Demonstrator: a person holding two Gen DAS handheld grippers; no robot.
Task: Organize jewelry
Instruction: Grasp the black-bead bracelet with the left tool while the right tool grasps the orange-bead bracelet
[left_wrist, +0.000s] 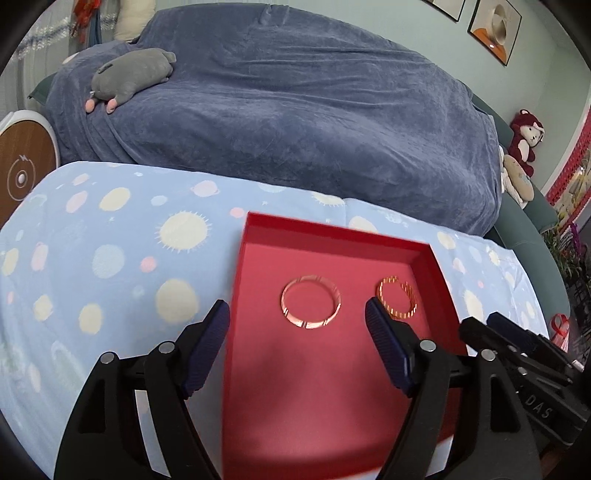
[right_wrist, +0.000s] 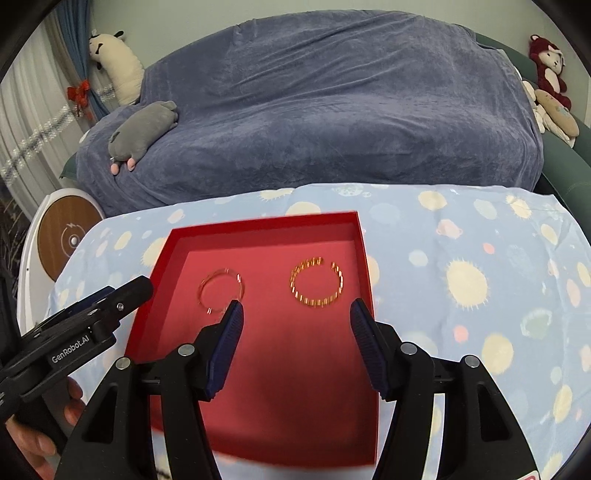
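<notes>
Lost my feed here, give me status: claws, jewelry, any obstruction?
Left claw open, empty. Right claw open, empty. Clear bracelet and gold bracelet flat in red box, apart. Nothing in the way.

This is a home, a living room or bedroom by its soft furnishings. A large sofa or bed under a blue-grey throw (left_wrist: 295, 110) fills the view from ten to two o'clock, with a grey plush animal (left_wrist: 133, 74) lying on it at eleven. More stuffed toys (right_wrist: 550, 70) sit at two o'clock, framed pictures (left_wrist: 495, 26) hang on the pale wall at one, and curtains (right_wrist: 33, 122) with tinsel hang at ten o'clock.
</notes>
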